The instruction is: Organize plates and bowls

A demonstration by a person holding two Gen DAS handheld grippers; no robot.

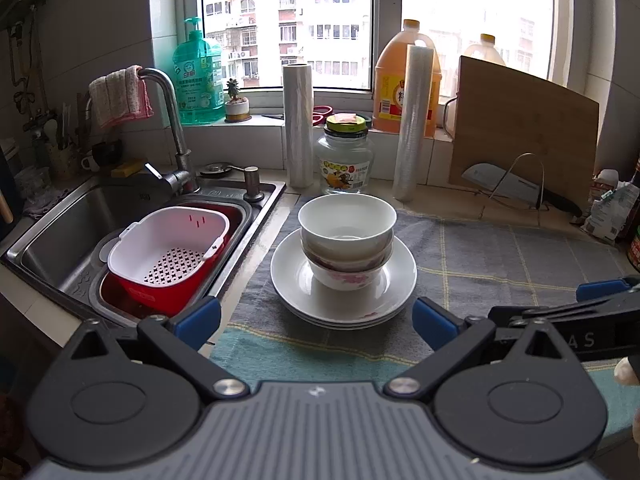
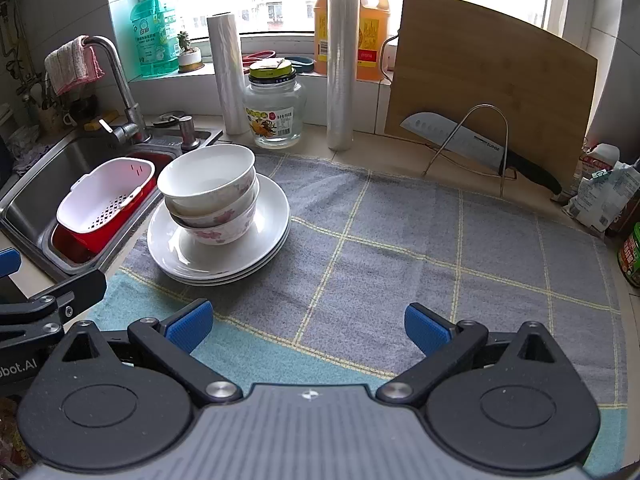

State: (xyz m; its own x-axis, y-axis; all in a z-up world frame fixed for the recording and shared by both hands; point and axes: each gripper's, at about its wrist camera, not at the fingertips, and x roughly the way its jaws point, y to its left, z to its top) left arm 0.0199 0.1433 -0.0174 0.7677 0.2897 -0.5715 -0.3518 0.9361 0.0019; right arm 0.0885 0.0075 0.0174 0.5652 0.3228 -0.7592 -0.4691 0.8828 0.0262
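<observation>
Just glossy round bowls (image 1: 346, 236) on plates (image 1: 343, 280)

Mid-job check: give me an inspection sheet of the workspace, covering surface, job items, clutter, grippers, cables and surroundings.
Surface: grey checked cloth covers the counter, lying flat.
Job's things: stacked bowls sit nested on stacked white plates, near the cloth's sink side.
Clutter: glass jar, two film rolls, knife in a wire rack, cutting board leaning upright.
Grippers: left hand-held gripper open, facing the stack; right hand-held gripper open over bare cloth; neither holds anything.
Cables: nothing seen.
Surroundings: sink holding a white colander in a red basin; window behind.
</observation>
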